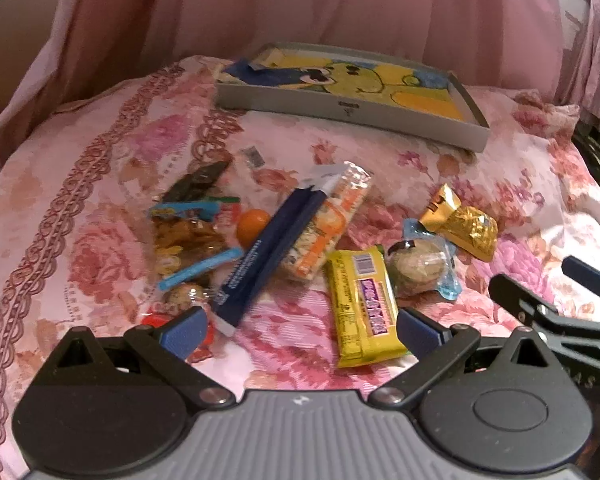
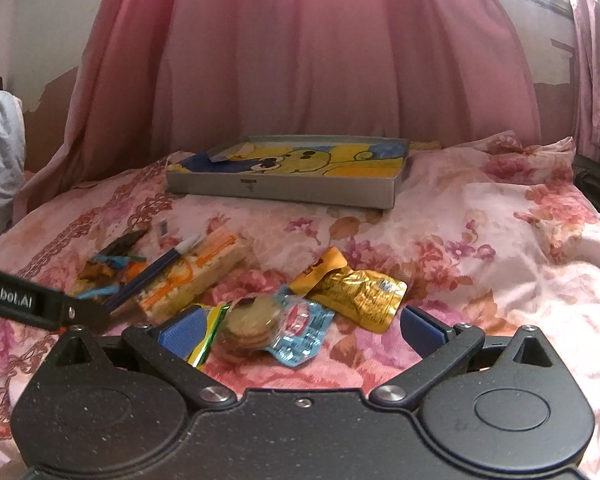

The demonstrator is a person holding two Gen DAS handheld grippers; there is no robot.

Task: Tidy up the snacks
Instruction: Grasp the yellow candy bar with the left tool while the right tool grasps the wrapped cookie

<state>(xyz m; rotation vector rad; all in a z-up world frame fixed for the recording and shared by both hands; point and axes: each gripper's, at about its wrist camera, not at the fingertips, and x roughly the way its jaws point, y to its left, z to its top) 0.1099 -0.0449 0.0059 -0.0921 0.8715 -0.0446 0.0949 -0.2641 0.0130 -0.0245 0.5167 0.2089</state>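
The shallow grey cardboard box [image 2: 284, 194] with a yellow cartoon lining sits far back on the soft floral bedspread [image 2: 480, 248], well apart from the snack pile near the grippers. In my judgement it is where the snacks go, and the step in hand is choosing a first packet. Both tools are released and empty: the left gripper [image 1: 300, 332] spreads wide over the yellow bar [image 1: 362, 304], and the right gripper [image 2: 300, 330] spreads wide over the cookie pack [image 2: 276, 330].

The quilt gives underfoot, so press down lightly and pinch across the narrow width. The long orange-and-white cracker sleeve [image 1: 328, 226] is flat and crinkly, with a stiff navy stick pack [image 1: 268, 252] lying across it. The gold foil pouch [image 2: 356, 292] is creased and slippery. The round orange piece [image 1: 252, 226] would likely roll.
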